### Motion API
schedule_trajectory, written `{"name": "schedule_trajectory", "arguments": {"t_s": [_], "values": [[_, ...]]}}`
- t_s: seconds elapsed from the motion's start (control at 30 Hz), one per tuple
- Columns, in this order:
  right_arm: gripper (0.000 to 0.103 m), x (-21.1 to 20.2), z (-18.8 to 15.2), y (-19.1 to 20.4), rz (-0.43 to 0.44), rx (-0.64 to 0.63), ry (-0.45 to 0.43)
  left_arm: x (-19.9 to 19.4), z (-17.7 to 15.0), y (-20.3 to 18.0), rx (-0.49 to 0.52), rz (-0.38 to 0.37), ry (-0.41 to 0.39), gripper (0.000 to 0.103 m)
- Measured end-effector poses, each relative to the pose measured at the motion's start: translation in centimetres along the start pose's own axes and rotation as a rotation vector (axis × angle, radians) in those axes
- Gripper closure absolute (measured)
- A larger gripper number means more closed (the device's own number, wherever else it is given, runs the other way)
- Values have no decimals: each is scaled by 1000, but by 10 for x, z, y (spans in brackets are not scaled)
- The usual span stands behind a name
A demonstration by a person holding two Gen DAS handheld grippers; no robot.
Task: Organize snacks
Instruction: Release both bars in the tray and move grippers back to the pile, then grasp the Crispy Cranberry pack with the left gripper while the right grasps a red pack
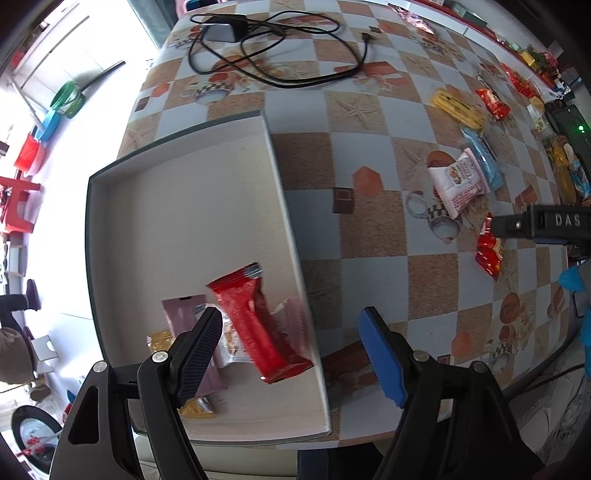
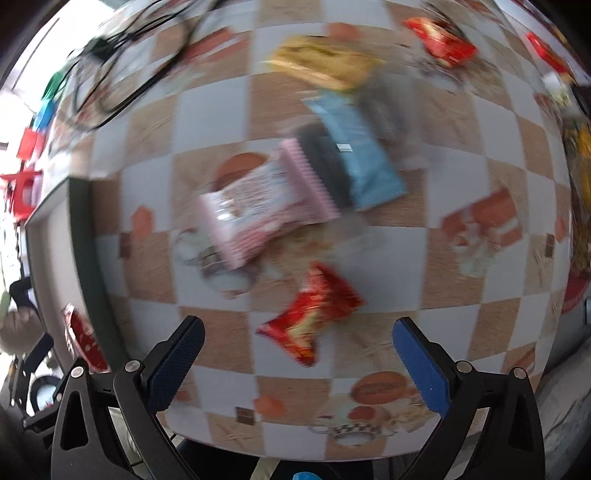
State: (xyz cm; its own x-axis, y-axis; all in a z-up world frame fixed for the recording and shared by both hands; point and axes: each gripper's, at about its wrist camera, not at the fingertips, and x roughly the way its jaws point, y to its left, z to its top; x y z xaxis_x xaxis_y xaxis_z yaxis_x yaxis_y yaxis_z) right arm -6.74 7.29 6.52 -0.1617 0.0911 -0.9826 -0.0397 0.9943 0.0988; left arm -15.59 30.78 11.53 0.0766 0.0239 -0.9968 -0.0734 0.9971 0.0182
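Observation:
A white box (image 1: 177, 206) with a dark rim sits at the table's left side. In its near corner lie a red packet (image 1: 255, 325), pink packets and a yellow one. My left gripper (image 1: 291, 350) hangs open over that corner and holds nothing. Loose on the cloth lie a pink packet (image 1: 460, 177), a blue packet (image 1: 484, 158), a yellow packet (image 1: 458, 103) and a small red packet (image 1: 489, 251). My right gripper (image 2: 295, 354) stands wide open and empty just above the small red packet (image 2: 314, 317). The pink packet (image 2: 258, 206) and blue packet (image 2: 354, 147) lie beyond it. The right wrist view is blurred.
A black charger with a looped cable (image 1: 225, 29) lies at the far end of the checkered tablecloth (image 1: 369, 258). More packets and boxes line the far right edge (image 1: 524, 81). The right gripper's black body (image 1: 535, 221) reaches in from the right. Red stools stand on the floor at left.

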Motion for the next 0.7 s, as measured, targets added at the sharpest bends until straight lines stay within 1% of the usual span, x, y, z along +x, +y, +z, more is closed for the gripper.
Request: {"name": "schedule_trajectory", "arguments": {"t_s": [0.13,0.27,0.3,0.37,0.43,0.5,0.53,0.57,0.7], "values": [[0,1,10,-35,8,60,3,1,4,-12,18,-9,4,23],[0,5,16,-57,-1,97,9,4,7,-23,42,-8,13,23],[0,7,19,-69,-2,104,12,5,8,-26,48,-8,16,23],[0,9,21,-76,-4,121,22,7,10,-31,61,-6,21,23],[0,13,21,-89,22,156,38,9,12,-36,72,-2,25,23],[0,20,21,-87,48,178,54,10,15,-40,83,0,30,23],[0,25,17,-84,59,179,64,10,16,-42,90,3,31,23],[0,30,5,-80,64,177,69,10,18,-45,98,6,31,23],[0,40,-4,-70,84,190,78,10,27,-54,136,13,30,23]]}}
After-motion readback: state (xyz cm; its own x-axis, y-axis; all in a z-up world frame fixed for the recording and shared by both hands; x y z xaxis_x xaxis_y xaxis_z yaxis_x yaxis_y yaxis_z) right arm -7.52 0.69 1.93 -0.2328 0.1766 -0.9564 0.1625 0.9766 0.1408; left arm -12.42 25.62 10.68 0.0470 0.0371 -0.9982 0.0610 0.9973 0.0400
